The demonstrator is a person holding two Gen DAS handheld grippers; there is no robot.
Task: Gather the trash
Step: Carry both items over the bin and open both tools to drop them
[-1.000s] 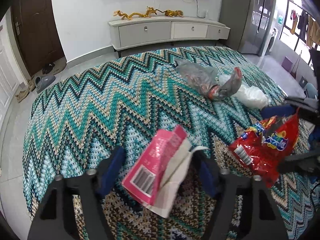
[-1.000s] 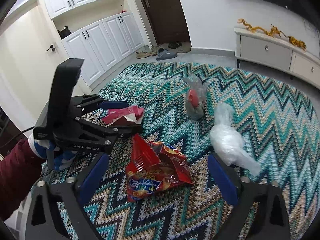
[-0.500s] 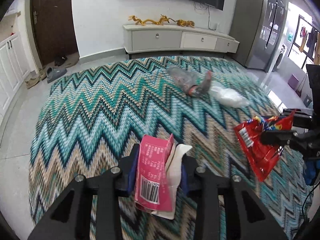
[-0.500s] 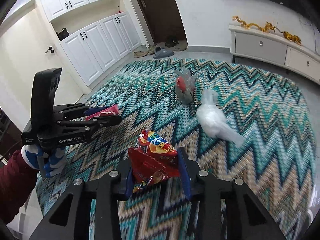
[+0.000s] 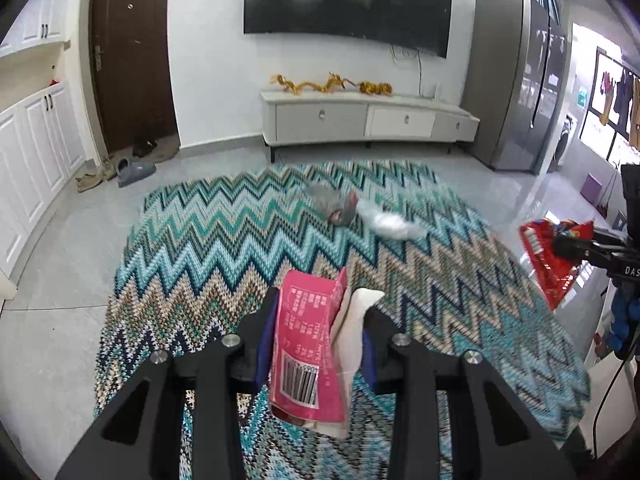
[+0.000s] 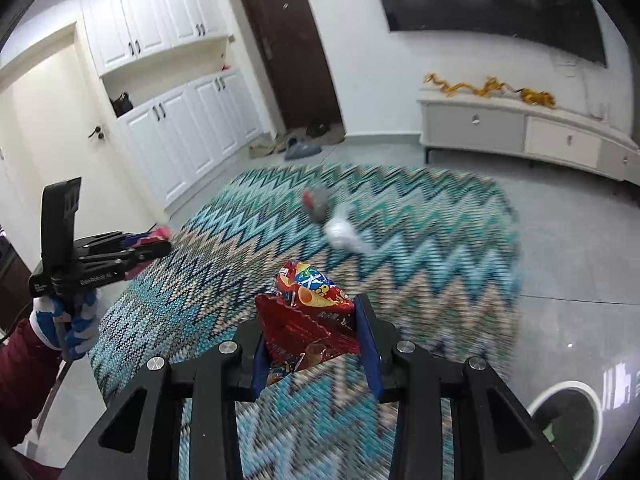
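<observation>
Left wrist view: left gripper (image 5: 316,336) clamped on a pink wrapper (image 5: 306,344) with a barcode near its lower end, plus a pale paper scrap (image 5: 352,332) pinched in alongside on the right; blue pads (image 5: 266,338) pressing from both sides, jaws just closed in on it, so narrow and holding; both pieces up off the zigzag rug (image 5: 224,256), lower end dangling below the fingers; further out on the rug, a grey bag with something red in it (image 5: 334,204) touching a clear white plastic bag (image 5: 390,226), both a bit blurry; over at the right edge, right gripper (image 5: 560,246) poking in with a red snack bag (image 5: 554,260) hanging from it, clear of the floor; TV (image 5: 348,0) on the wall, pale low cabinet (image 5: 368,118) under it with gold dragon figures (image 5: 330,84) on top; dark door (image 5: 128,52) on the left, slippers (image 5: 134,170) lying near it.

Right wrist view: right gripper (image 6: 314,332) squeezed on the crumpled red snack bag (image 6: 310,312), jaws just drawn together around it, narrow grip, bag lifted above the rug (image 6: 420,240); left gripper (image 6: 160,242) off to the left, held by a gloved hand (image 6: 66,320) with a dark red sleeve (image 6: 24,364), pink wrapper (image 6: 158,234) just peeking out at the tips; grey bag (image 6: 316,202) and white bag (image 6: 344,234) lying together mid-rug, smeared by blur; white cupboards (image 6: 192,120) along the left wall.
</observation>
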